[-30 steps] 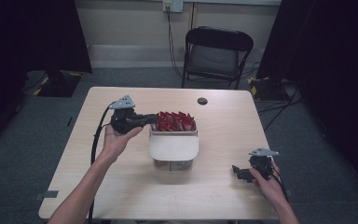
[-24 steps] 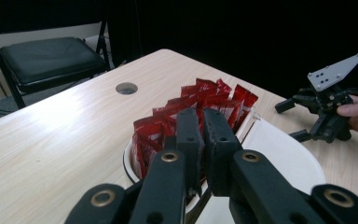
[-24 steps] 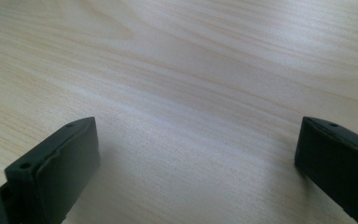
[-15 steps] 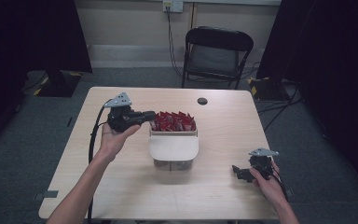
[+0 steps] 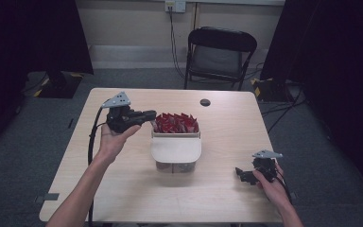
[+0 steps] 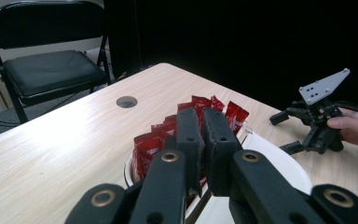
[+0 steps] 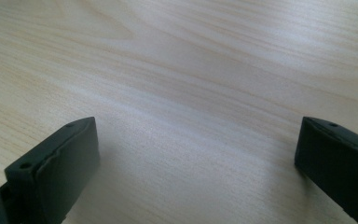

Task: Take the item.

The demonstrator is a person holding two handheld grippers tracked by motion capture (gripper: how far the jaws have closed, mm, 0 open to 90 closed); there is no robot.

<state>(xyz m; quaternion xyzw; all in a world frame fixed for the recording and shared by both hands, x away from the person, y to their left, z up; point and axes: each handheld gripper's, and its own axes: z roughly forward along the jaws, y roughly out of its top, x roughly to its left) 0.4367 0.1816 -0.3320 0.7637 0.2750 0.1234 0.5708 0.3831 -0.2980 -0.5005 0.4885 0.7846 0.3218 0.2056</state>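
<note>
A tub (image 5: 176,161) stands mid-table, holding several red packets (image 5: 175,123) that stick upright out of its far half, with a white lid (image 5: 176,149) over its near half. My left gripper (image 5: 153,115), held level in the hand just left of the packets, has its jaws shut together with nothing visible between them. In the left gripper view its tips (image 6: 200,119) point over the red packets (image 6: 191,116). My right gripper (image 5: 238,172) rests low at the table's near right, open. Its jaws (image 7: 196,140) stand wide apart over bare wood.
The wooden table (image 5: 123,189) has a round cable hole (image 5: 205,102) at its far side. A black folding chair (image 5: 220,52) stands behind the table. The right gripper (image 6: 284,133) shows far off in the left gripper view, a hand on it.
The left gripper has drifted slightly up and away from me beside the packets, jaws still shut. The right gripper has not moved.
</note>
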